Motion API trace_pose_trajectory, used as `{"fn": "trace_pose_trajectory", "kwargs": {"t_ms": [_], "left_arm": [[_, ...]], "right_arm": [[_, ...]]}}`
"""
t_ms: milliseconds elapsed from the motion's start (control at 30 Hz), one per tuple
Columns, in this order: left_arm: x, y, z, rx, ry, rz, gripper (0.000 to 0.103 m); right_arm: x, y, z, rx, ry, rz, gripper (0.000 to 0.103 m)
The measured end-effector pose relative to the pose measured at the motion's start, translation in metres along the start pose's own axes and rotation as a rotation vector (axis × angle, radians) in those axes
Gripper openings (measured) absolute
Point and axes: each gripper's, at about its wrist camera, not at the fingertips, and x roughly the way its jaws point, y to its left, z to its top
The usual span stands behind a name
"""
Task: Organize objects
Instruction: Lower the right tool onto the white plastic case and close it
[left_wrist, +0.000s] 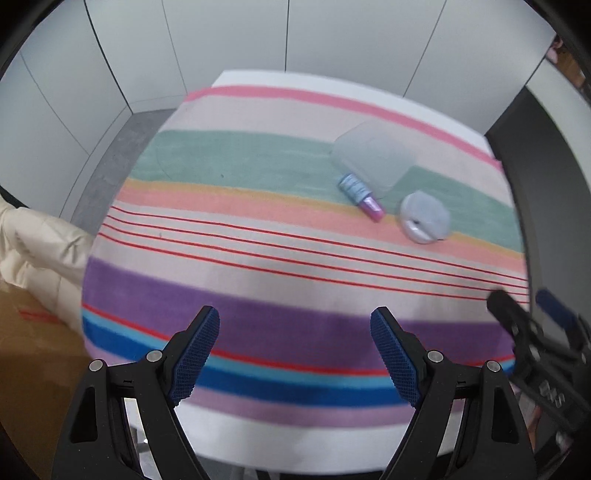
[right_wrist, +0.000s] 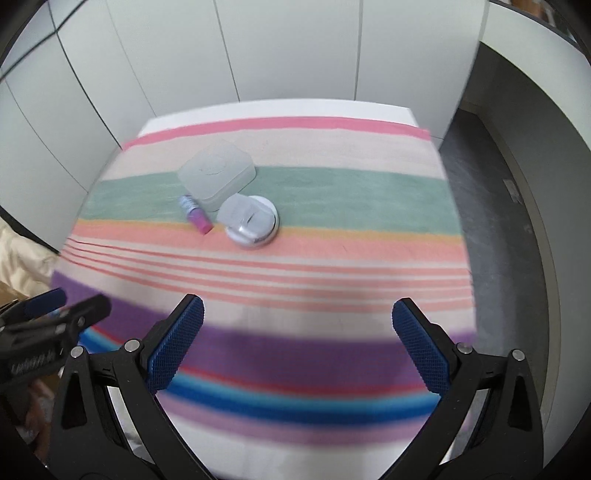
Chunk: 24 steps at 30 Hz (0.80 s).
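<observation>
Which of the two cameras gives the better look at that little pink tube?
The left wrist view: the pink tube appears larger, its ribbed blue end clear. The right wrist view shows it smaller and blurrier.

no legible text, tool lettering too blurred to read

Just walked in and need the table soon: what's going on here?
A person holds two grippers above a table covered by a striped cloth. The left gripper and right gripper are both open and empty, over the cloth's near edge. Farther back, untouched, sit a frosted plastic box, a small pink bottle with a blue cap and a round white container, clustered together. Organizing hasn't visibly begun.
</observation>
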Motion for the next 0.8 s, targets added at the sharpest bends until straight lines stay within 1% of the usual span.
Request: {"fn": "trace_pose_trajectory", "kwargs": {"t_ms": [67,133,167,233,267,300,367,400,433,467,500,600,800], "left_arm": [[0.017,0.002,0.004,0.002,0.015,0.017,0.085],[0.029,0.002,0.007,0.005,0.024,0.031,0.085],[0.035,0.001,0.009,0.005,0.030,0.035,0.085],[0.044,0.000,0.012,0.004,0.039,0.032,0.085],[0.048,-0.001,0.014,0.005,0.043,0.030,0.085],[0.051,-0.002,0.015,0.008,0.043,0.028,0.085],[0.055,-0.006,0.019,0.019,0.040,0.029,0.085],[0.057,-0.008,0.021,0.024,0.035,0.029,0.085],[0.058,-0.010,0.022,0.030,0.031,0.030,0.085],[0.060,-0.013,0.025,0.037,0.026,0.027,0.085],[0.063,-0.012,0.028,0.041,0.021,0.021,0.085],[0.067,-0.020,0.035,0.051,-0.006,0.000,0.085],[0.082,-0.034,0.049,0.026,-0.009,-0.069,0.085]], "right_arm": [[0.025,0.007,0.012,-0.018,-0.015,0.016,0.103],[0.048,0.013,0.023,-0.019,-0.028,0.047,0.101],[0.057,0.017,0.027,-0.022,-0.034,0.053,0.098],[0.076,0.026,0.036,-0.048,-0.036,0.045,0.096],[0.081,0.030,0.038,-0.063,-0.039,0.041,0.087],[0.084,0.033,0.039,-0.078,-0.046,0.042,0.073],[0.088,0.040,0.039,-0.112,-0.068,0.074,0.057],[0.088,0.042,0.038,-0.124,-0.078,0.086,0.056],[0.087,0.045,0.035,-0.144,-0.102,0.075,0.054],[0.085,0.046,0.034,-0.152,-0.118,0.069,0.043],[0.083,0.045,0.032,-0.159,-0.134,0.068,0.039],[0.078,0.033,0.030,-0.117,-0.141,0.102,0.039],[0.077,0.007,0.022,-0.049,-0.137,0.110,0.039]]}}
